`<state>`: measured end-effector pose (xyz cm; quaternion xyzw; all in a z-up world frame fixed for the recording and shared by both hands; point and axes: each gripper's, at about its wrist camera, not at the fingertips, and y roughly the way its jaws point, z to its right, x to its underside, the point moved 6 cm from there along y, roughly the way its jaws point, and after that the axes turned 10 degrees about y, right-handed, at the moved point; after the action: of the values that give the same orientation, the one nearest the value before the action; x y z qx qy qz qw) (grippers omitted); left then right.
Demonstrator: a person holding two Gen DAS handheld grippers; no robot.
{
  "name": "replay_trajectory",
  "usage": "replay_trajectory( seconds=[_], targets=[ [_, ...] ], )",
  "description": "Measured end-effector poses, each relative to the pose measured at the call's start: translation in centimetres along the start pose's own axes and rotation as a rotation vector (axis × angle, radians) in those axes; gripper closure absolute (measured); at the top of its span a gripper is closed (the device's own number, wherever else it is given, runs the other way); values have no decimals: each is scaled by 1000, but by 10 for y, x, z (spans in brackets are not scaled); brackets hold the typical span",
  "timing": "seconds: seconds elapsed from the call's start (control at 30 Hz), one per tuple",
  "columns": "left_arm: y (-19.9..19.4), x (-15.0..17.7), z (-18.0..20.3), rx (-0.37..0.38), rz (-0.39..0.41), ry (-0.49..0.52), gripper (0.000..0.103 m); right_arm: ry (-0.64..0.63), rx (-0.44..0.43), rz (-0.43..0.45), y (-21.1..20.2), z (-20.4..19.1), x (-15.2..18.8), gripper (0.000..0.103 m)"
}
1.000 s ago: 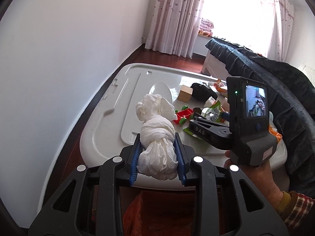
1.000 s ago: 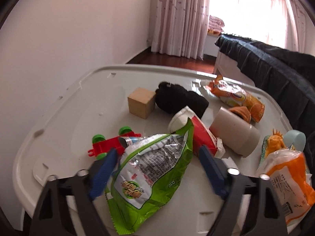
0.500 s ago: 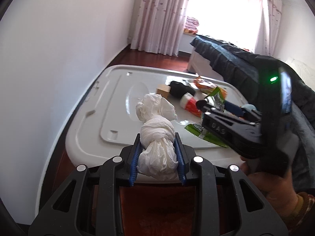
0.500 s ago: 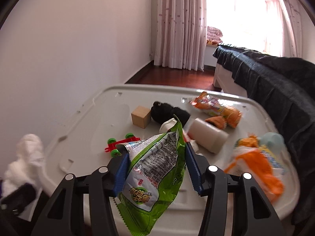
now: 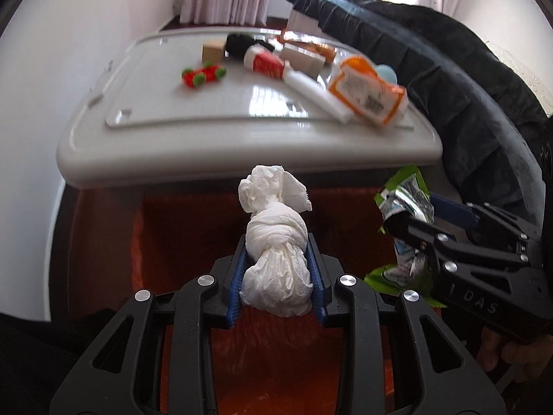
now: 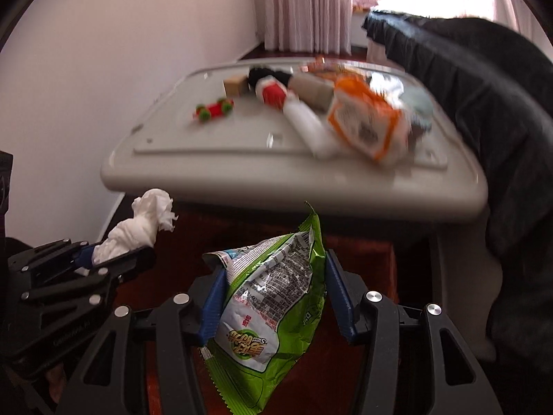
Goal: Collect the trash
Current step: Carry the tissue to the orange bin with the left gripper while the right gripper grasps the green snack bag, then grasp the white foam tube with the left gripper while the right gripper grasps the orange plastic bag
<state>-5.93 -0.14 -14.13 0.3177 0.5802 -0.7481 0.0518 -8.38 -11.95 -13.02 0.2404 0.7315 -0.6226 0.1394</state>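
The left gripper (image 5: 276, 273) pinched a knotted wad of white tissue (image 5: 274, 242) between its blue pads (image 5: 237, 283). The wad stuck up and forward, out past the pads. The right gripper (image 6: 274, 297) squeezed a green snack bag (image 6: 273, 301) between its own blue pads (image 6: 340, 299). The bag's top corner pointed up and its torn bottom hung down.

Both grippers were just in front of the white plastic lid (image 5: 242, 135), lower than its near edge. They were above a dark red-orange bin (image 5: 193, 235), side by side and close to each other.

More things lay on the white plastic lid. An orange snack bag (image 5: 366, 91) lay near the lid's right side, touching a white tube (image 5: 316, 91). A red and white cup (image 5: 264, 62) lay behind the tube on its side. A red toy car with green wheels (image 5: 202, 75) sat nearer the lid's left side. A wooden block (image 5: 212, 51) and something black (image 5: 243, 44) sat at the far end of the lid. A dark blanket (image 5: 449, 79) was heaped just to the right of the lid.
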Motion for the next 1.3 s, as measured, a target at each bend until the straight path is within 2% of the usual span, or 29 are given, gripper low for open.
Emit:
replay_trajectory(
  seconds=[0.07, 0.17, 0.23, 0.3, 0.57, 0.7, 0.8, 0.9, 1.0, 1.1, 1.3],
  targets=[
    [1, 7, -1, 1, -20, -7, 72, 5, 20, -32, 4, 4, 9, 49],
    [-1, 14, 2, -8, -43, -22, 68, 31, 46, -63, 5, 9, 13, 40],
    [-3, 15, -1, -39, -59, -35, 32, 58, 63, -54, 4, 14, 12, 20],
    [-6, 15, -7, -87, -55, -52, 24, 71, 67, -33, 1, 19, 10, 19],
    [-15, 4, -9, -84, 1, -65, 23, 79, 68, 81, -18, 29, -18, 17],
    [-31, -23, 1, -87, 116, -26, 22, 80, 83, 187, -32, 37, -54, 13],
    [-45, -53, 13, -115, 215, 23, 13, 90, 112, 286, -39, 46, -92, 9],
    [-51, -78, 23, -132, 283, 54, 12, 112, 146, 341, -31, 58, -117, 5],
    [-46, -98, 33, -137, 314, 72, 12, 142, 168, 324, -6, 72, -134, 5],
    [-39, -101, 35, -129, 316, 77, 12, 189, 172, 264, 26, 86, -143, 5],
    [-13, -88, 26, -120, 250, 57, 12, 197, 142, 219, 60, 85, -156, 6]
  ],
)
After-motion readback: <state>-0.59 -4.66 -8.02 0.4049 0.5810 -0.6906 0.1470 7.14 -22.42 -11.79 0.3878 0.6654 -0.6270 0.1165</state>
